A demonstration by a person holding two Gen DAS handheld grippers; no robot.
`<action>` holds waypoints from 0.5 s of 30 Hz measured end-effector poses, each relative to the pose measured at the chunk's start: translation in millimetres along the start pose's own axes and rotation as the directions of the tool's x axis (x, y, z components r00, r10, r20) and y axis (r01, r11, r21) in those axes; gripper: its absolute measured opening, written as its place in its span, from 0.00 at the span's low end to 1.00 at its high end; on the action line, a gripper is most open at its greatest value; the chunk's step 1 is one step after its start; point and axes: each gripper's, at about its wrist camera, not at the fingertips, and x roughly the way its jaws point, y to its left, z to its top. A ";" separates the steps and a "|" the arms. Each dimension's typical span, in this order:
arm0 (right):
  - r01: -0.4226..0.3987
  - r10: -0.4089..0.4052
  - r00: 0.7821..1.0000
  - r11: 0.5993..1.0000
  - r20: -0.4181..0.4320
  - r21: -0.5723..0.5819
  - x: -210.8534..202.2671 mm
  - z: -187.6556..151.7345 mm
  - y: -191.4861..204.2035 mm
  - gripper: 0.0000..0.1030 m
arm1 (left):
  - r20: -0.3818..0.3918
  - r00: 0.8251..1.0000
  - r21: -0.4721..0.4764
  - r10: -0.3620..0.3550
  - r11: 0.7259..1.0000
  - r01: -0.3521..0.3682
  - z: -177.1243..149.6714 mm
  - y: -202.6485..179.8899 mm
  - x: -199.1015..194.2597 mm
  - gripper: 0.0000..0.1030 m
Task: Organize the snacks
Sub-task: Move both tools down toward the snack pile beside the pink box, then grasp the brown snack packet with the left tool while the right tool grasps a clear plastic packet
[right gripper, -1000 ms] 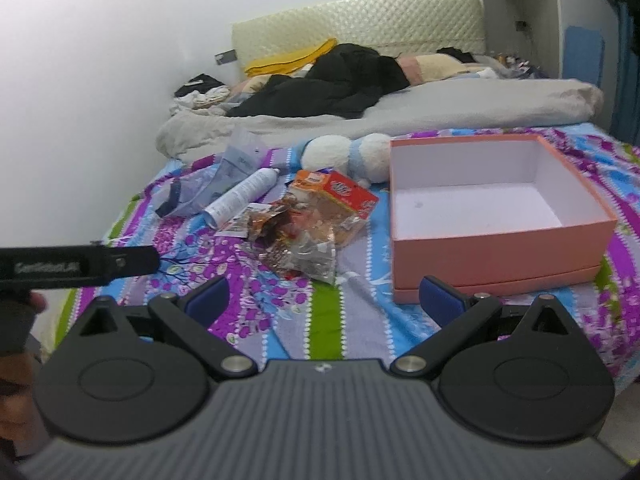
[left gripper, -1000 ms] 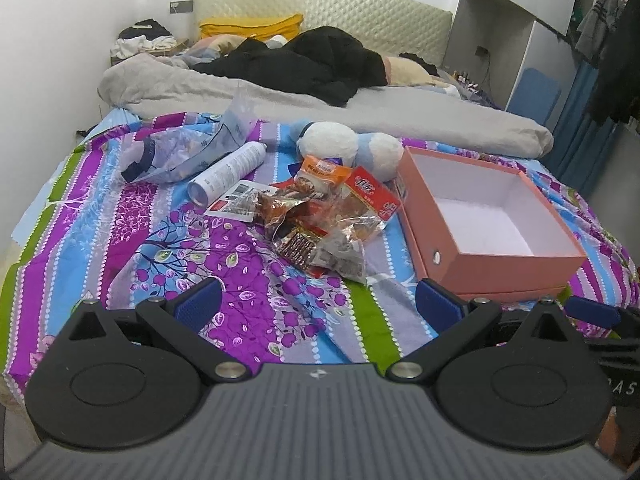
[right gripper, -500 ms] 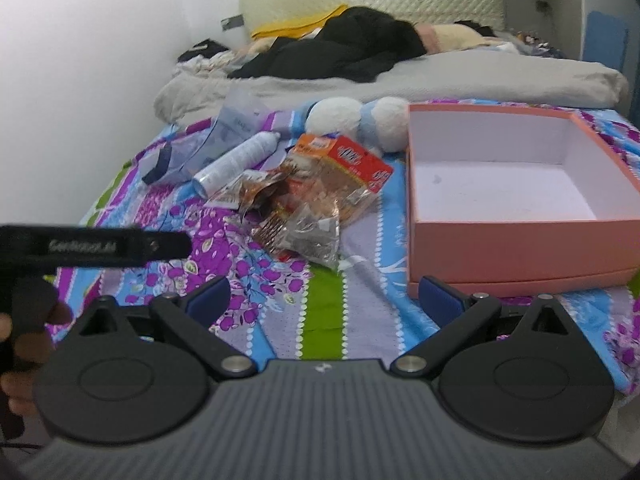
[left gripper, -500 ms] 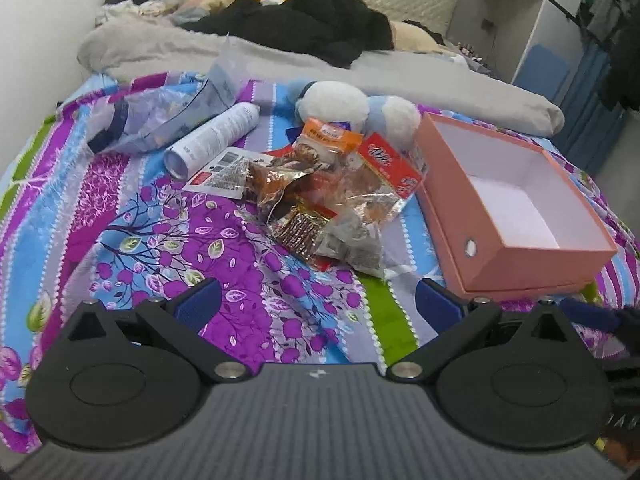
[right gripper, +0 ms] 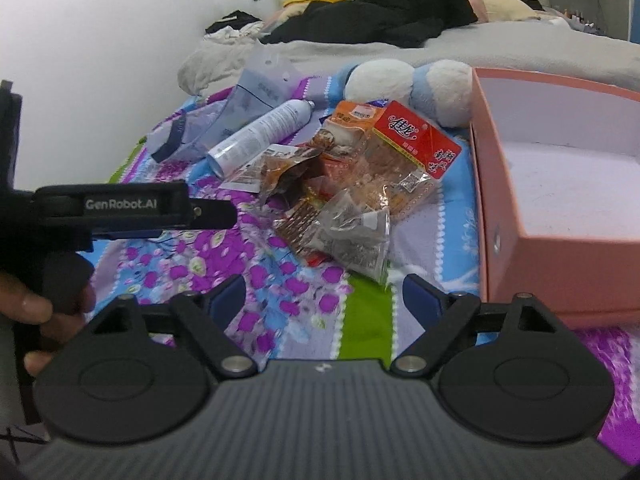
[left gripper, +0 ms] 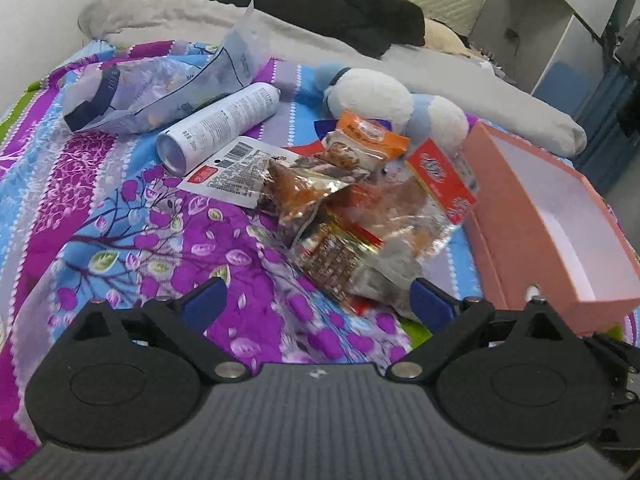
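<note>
Now closer, I have brought both grippers down toward the snacks (left gripper: 360, 216), heaped left of the empty box (right gripper: 560, 184). My right gripper (right gripper: 324, 294) has been narrowing but stays apart, holding nothing; the left gripper (left gripper: 318, 300) gapes too.

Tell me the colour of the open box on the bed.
The box is salmon pink outside and white inside; the right wrist view shows it best.
</note>
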 end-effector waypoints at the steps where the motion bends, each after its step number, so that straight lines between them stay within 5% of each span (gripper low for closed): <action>1: 0.010 -0.010 1.000 1.000 0.000 -0.006 7.5 1.7 -0.7 0.84 | -0.001 1.000 0.002 0.002 1.000 -0.002 3.2 2.7 7.4 0.95; 15: 0.025 -0.022 0.997 0.999 -0.075 0.037 96.1 18.4 -24.6 0.84 | 0.011 1.000 0.074 -0.011 0.997 0.010 38.2 10.4 92.8 0.82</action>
